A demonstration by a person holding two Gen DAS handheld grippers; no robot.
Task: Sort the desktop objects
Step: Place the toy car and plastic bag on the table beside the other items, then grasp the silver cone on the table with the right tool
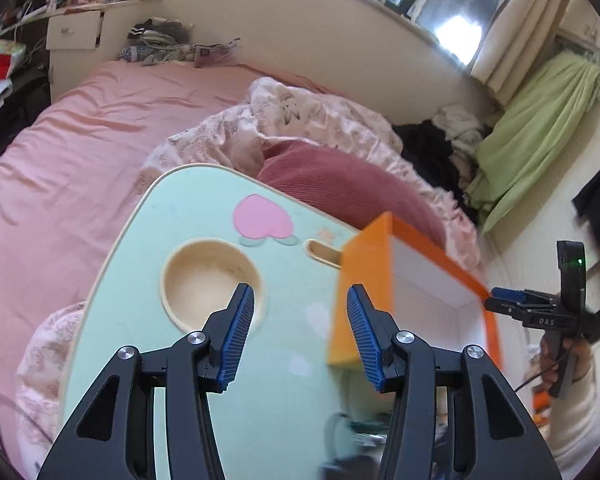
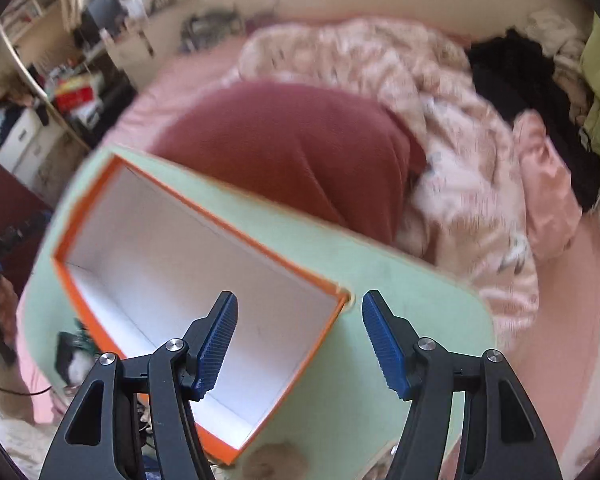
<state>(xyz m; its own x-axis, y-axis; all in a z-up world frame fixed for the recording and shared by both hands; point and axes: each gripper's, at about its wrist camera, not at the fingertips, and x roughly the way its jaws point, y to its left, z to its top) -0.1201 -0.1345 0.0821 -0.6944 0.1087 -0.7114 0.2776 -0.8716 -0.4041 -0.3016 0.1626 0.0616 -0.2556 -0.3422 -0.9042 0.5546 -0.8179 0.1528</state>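
Observation:
An empty orange box [image 1: 364,264] with a white inside [image 2: 172,248] stands on the mint-green lap table [image 1: 140,280]. My left gripper [image 1: 300,292] hovers open over the table, just left of the box, with nothing between its blue pads. My right gripper [image 2: 300,298] is open above the box's near right corner and holds nothing. In the left wrist view the right gripper [image 1: 504,298] shows at the box's far right edge, held by a hand [image 1: 556,364]. Blurred dark small items [image 1: 356,432] lie at the table's near edge.
The table [image 2: 400,280] sits on a pink bed with a crumpled quilt [image 2: 460,160] and a dark red cushion [image 2: 300,152]. A round cup recess [image 1: 210,276] and a slot [image 1: 324,254] are sunk into the tabletop. A fuzzy brown thing [image 2: 274,462] lies by the box's near corner.

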